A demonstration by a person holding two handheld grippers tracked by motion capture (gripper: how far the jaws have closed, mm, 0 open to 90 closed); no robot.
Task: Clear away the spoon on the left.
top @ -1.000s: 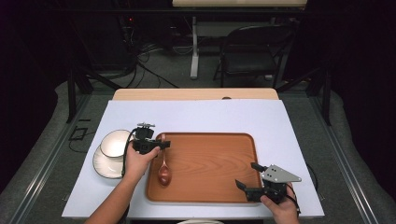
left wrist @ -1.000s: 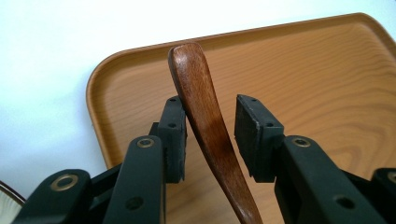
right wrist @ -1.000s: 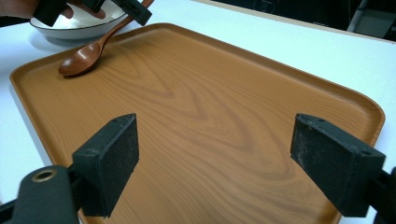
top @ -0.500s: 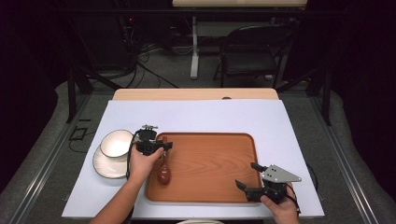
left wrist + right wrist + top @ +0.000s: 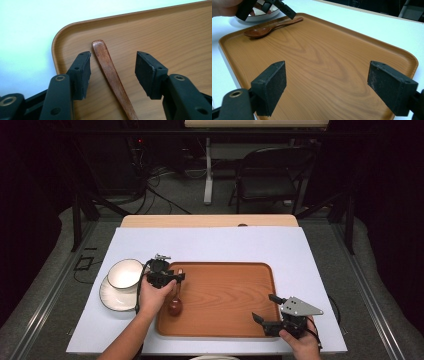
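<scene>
The left gripper has just been opening; its fingers stand released on either side of the spoon handle, not touching it. The spoon lies flat near the tray's far-left corner. To finish well, I'd lift straight up so neither pad drags the handle. The right gripper hangs wide apart, empty, over the tray's near-right corner. One spoon, one tray; one bowl on one plate toward the table's left edge.

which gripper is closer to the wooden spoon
Left. The left gripper straddles the wooden spoon handle, jaws open, just opened. The right gripper waits at the tray's opposite near corner.
</scene>
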